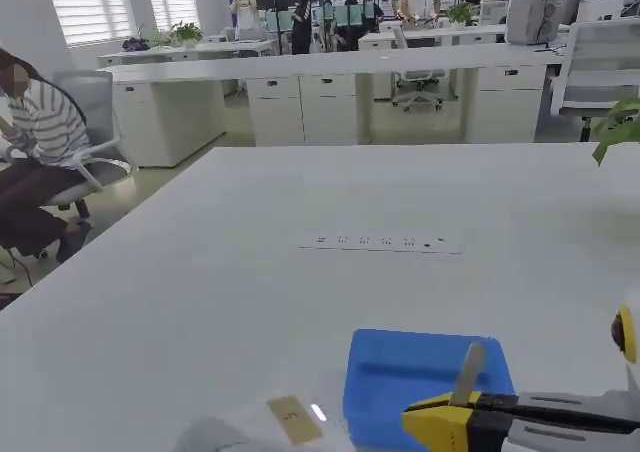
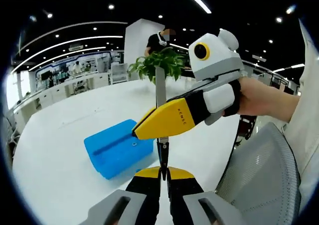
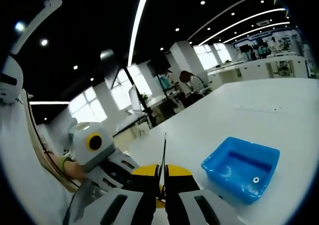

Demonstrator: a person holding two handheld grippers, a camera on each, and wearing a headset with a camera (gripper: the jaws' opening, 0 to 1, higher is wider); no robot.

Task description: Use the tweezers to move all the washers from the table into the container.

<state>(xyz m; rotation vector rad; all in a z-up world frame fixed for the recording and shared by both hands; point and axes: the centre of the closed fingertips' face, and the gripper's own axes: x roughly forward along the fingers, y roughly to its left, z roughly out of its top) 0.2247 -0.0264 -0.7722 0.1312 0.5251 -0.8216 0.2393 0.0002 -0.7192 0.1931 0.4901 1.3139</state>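
Observation:
A blue container (image 1: 425, 372) sits on the white table (image 1: 200, 272) near its front edge; one washer (image 3: 255, 179) lies inside it. Several small washers (image 1: 385, 242) lie in a row farther back on the table. My right gripper (image 1: 440, 420) reaches in from the right, its yellow jaws shut on the metal tweezers (image 1: 468, 372), which stick up over the container. In the left gripper view my left gripper (image 2: 163, 171) is also shut on the tweezers (image 2: 160, 88), with the right gripper (image 2: 149, 128) crossing just above it. The right gripper (image 3: 162, 171) sees the tweezers (image 3: 164, 148) edge-on.
A tan card (image 1: 293, 419) lies left of the container. A person (image 1: 40, 132) sits in a chair at the table's left. Plant leaves (image 1: 618, 127) hang over the right edge. A mesh chair (image 2: 259, 180) stands beside me. Desks and people fill the background.

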